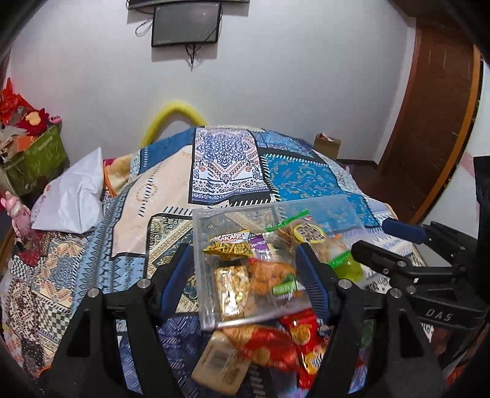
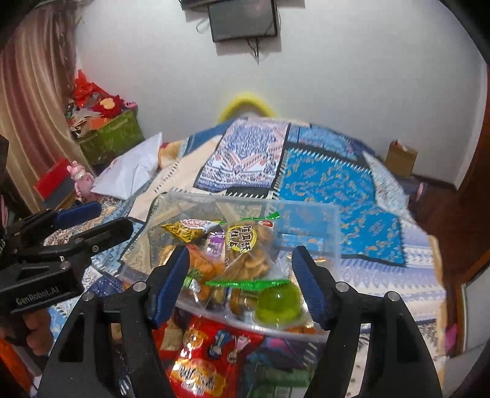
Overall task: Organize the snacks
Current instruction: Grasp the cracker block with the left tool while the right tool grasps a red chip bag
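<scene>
Both grippers are held out over the bed (image 1: pixel 232 171), pointing fwd toward the far wall w/ the monitor (image 1: pixel 186 26), side by side and near each other. The left gripper (image 1: pixel 245 275) has its jaws spread wide, nothing between the pads; the right gripper (image 2: pixel 239 281) is the same, jaws wide apart and empty. Below and just ahead sits a clear plastic box (image 1: pixel 214 220) on the patterned bedspread, holding snacks: a yellow pack (image 1: pixel 228 246), a bag of fried curls (image 2: pixel 249 254), a green jelly cup (image 2: pixel 277 306), a gold wrapped bar (image 1: pixel 231 287). A red chip bag (image 2: pixel 199 361) lies on the bed outside the box, nearer the grippers, against its near edge. White pillow (image 1: pixel 73 196) off to the left.
</scene>
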Tool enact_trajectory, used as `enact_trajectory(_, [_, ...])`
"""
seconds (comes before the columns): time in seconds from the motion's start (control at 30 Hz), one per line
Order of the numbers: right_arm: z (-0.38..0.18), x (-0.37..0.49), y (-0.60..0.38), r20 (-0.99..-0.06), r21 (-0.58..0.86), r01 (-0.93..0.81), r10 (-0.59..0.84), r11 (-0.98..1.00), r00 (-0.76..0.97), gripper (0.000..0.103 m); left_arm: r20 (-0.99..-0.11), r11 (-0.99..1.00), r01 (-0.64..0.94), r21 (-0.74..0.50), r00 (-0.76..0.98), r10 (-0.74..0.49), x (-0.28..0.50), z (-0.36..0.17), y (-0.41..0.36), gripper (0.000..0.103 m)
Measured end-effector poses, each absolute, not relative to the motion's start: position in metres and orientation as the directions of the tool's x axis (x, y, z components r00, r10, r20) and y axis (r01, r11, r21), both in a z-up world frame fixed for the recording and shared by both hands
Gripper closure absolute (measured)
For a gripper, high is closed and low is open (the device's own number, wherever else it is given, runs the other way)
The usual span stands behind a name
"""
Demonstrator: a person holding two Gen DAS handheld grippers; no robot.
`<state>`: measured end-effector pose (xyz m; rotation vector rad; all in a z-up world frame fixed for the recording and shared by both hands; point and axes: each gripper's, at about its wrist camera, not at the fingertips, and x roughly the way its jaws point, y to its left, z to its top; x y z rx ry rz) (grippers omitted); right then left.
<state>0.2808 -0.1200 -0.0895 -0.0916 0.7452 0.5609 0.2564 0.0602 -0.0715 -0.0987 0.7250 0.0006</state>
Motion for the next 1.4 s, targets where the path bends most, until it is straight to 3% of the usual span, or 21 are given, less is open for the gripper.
enact_trajectory(0.27, [-0.101,0.251,-0.128,-0.677,0.135,-0.502,0.449,0.854,0.583,0.032,-0.686,0.992,-0.052,-0.112,0.726,-0.039,0.214,-0.079,0.070,0.030])
enact_trajectory(0.67, [-0.164,0.225,-0.124,-0.791,0.128,-0.484,0.384,0.866,0.477,0.032,-0.799,0.987,-0.098,-0.127,0.599,-0.043,0.190,-0.150,0.086,0.030])
enact_trajectory(1.0, [-0.195,0.232,-0.101,-0.841,0.128,-0.504,0.363,0.854,0.401,0.032,-0.839,0.986,-0.082,-0.147,0.538,-0.081,0.194,-0.187,0.086,0.030])
enact_trajectory(1.1, [-0.199,0.234,-0.098,-0.843,0.120,-0.505,0.356,0.855,0.403,0.023,-0.846,0.986,-0.076,-0.148,0.525,-0.087,0.202,-0.194,0.084,0.030])
enact_trajectory(1.4, [-0.211,0.243,-0.100,-0.856,0.153,-0.486,0.361,0.861,0.370,0.019,-0.855,0.982,-0.080,-0.169,0.508,-0.106,0.222,-0.211,0.081,0.030])
